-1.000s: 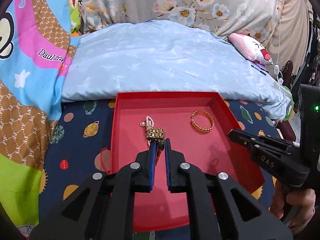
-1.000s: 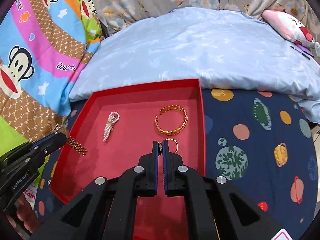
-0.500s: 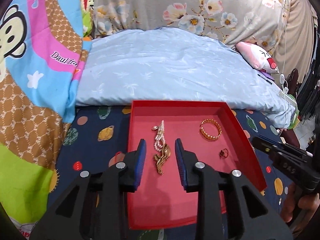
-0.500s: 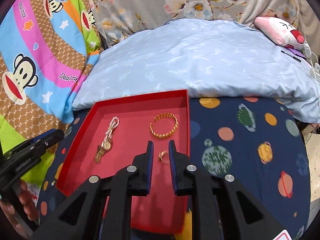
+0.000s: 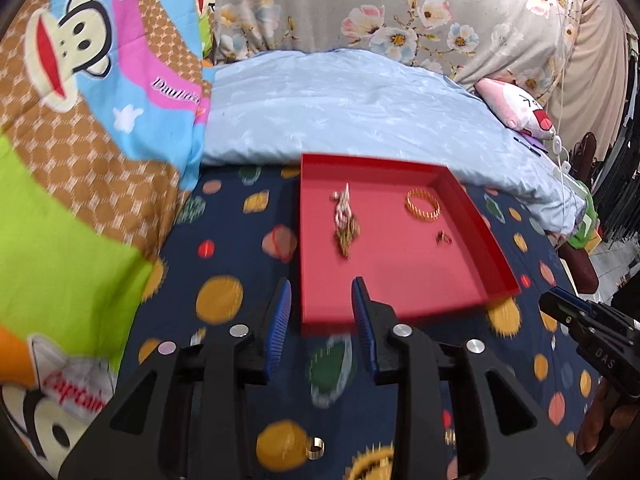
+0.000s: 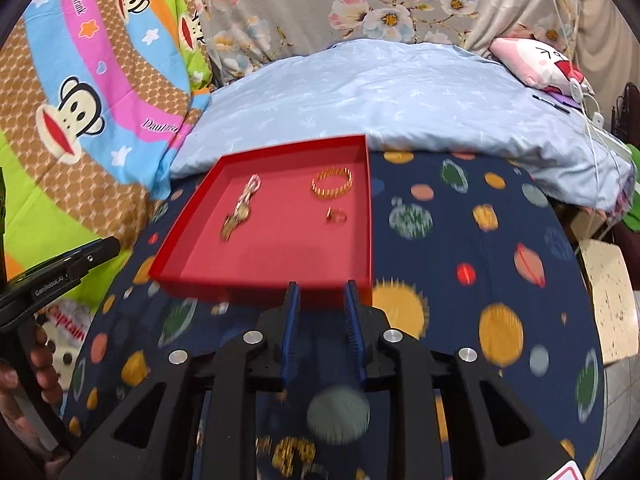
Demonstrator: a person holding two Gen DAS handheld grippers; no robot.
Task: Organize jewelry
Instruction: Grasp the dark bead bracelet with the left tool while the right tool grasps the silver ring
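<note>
Jewelry tray (image 5: pixel 472 216): red | left gripper (image 6: pixel 72 264) "GenRobot.AI", agape | right gripper (image 5: pixel 568 312) "DAS", spread in its own view

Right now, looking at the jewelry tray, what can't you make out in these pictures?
- Gold watch and pearl piece, left wrist view: motion blur merges them; contact unclear.
- Ring, right wrist view: blurred and small; no detail.
- Red tray near edge, right wrist view: partly behind the right gripper.
- Small metal piece, left wrist view: unidentifiable.
</note>
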